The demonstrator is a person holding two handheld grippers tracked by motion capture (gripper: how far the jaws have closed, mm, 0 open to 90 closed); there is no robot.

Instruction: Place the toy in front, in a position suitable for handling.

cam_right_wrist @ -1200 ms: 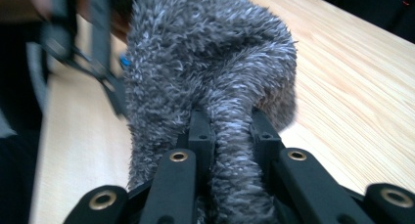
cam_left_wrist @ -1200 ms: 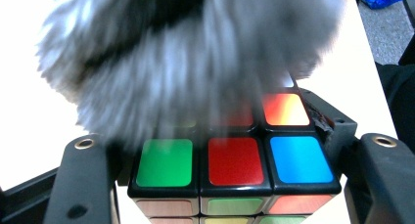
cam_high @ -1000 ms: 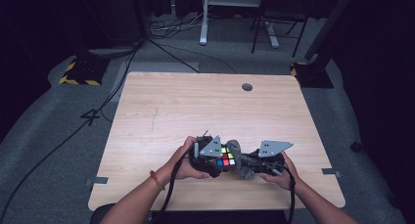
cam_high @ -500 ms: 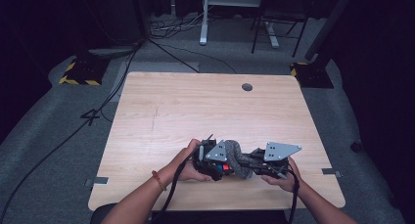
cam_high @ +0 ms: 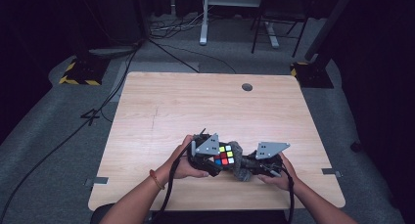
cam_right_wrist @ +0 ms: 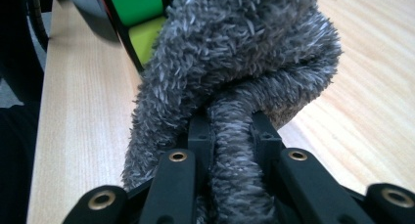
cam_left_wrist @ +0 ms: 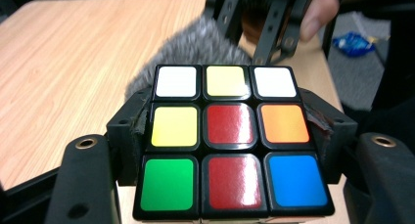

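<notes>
Cube and grey cloth held together near the front edge of your surface.

Your surface (cam_high: 161, 106) is bare wood behind the cube, with wide open room running back to the round hole (cam_high: 247, 87) near the far edge; in front of the cube only a narrow strip of wood remains before the front edge, and your forearms cross it. The grey fuzzy cloth (cam_right_wrist: 235, 72) presses against the cube's right side, bunched and pinched tight in your right tongs (cam_right_wrist: 230, 128). The puzzle cube (cam_left_wrist: 230, 136) sits a little right of the front edge's middle, clamped at its two sides by your left tongs (cam_left_wrist: 230, 150), coloured face up.
</notes>
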